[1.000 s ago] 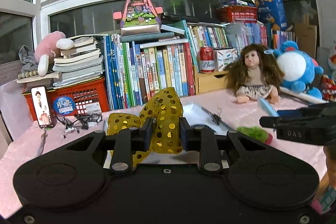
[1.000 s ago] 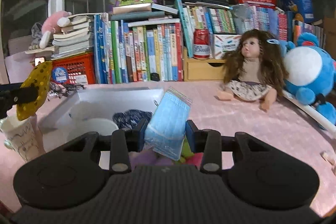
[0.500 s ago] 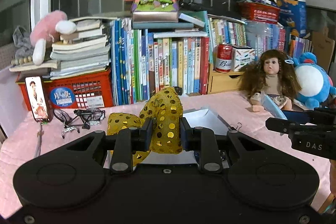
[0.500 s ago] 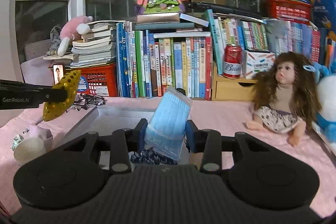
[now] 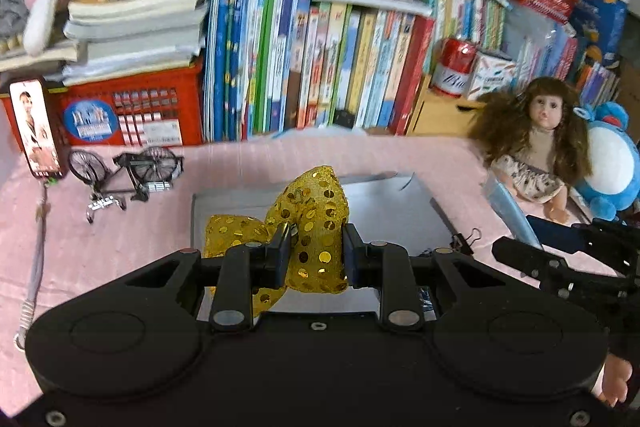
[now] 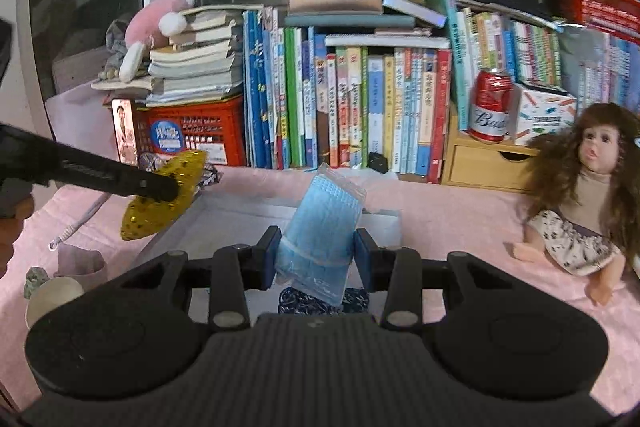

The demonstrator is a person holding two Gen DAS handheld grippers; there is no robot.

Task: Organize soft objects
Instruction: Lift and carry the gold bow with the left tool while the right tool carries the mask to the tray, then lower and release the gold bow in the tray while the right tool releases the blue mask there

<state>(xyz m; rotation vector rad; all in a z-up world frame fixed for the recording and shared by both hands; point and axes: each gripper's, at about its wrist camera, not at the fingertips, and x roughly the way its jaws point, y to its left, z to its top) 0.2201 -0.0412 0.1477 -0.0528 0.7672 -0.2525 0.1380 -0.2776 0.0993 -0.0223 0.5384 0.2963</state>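
We have two soft things in hand above the white tray [image 6: 384, 217] on the pink tablecloth [image 5: 120, 247]: a gold sequined bow [image 5: 316, 227] pinched in the left gripper [image 5: 316, 255], and a packet of blue face masks [image 6: 320, 227] clamped in the right gripper [image 6: 316, 255]. Both are carried clear of the cloth, over or just in front of the tray, with a dark patterned piece of fabric [image 6: 320, 301] already lying in it below the masks. The bow's long axis runs roughly side to side, one lobe trailing left and low, the other rising between the jaws. The mask packet stands nearly upright, its long axis leaning up and to the right, lower end hanging beneath the pads. We judge the main risk is the packet: its slick wrapper is held only across the middle, so a quick swing could let it slide out or twist. The bow is squeezed on one lobe only, so the loose lobe may catch the tray wall when we lower it. The grippers are near each other over one tray and could knock together. The doll [image 6: 580, 195] and small bicycle model [image 5: 128, 171] sit well apart from our path.
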